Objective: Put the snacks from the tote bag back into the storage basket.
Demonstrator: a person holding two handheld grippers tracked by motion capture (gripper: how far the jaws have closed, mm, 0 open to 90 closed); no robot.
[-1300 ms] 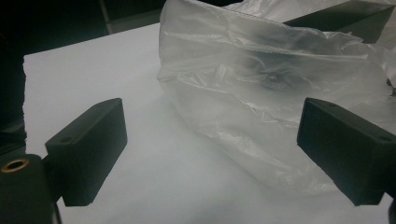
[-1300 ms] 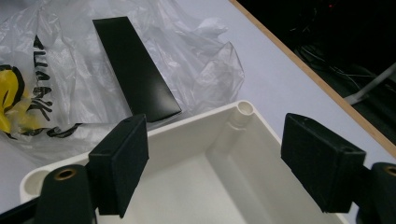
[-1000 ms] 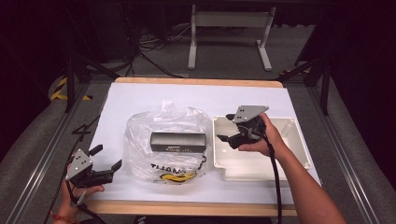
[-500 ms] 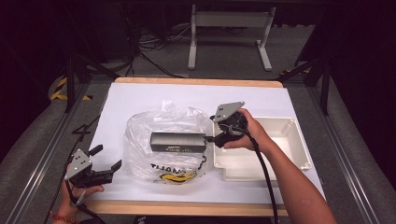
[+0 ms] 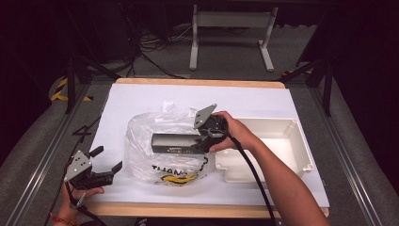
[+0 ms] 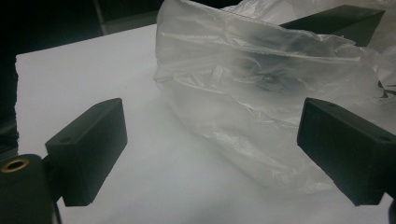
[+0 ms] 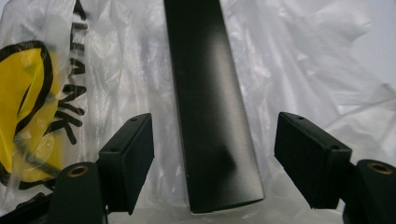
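Observation:
A long dark rectangular box (image 5: pixel 175 141) lies on top of a crumpled clear plastic bag (image 5: pixel 162 167) printed with black letters and a yellow mark. My right gripper (image 5: pixel 205 140) is at the box's right end. In the right gripper view the box (image 7: pixel 212 116) runs between the two jaws with a gap on each side. The jaws have just been closing and stand open, apart from the box. My left gripper (image 5: pixel 106 160) rests open near the table's front left corner. Its view faces the bag (image 6: pixel 261 93), with nothing between the jaws.
A white rectangular tray (image 5: pixel 282 141) sits on the white table top (image 5: pixel 141 99), right of the bag and under my right forearm. A cable trails from the right gripper along the arm. Dark floor and metal frames surround the table.
My right gripper has moved left from above the tray to the box's right end and come lower. The left gripper has stayed put.

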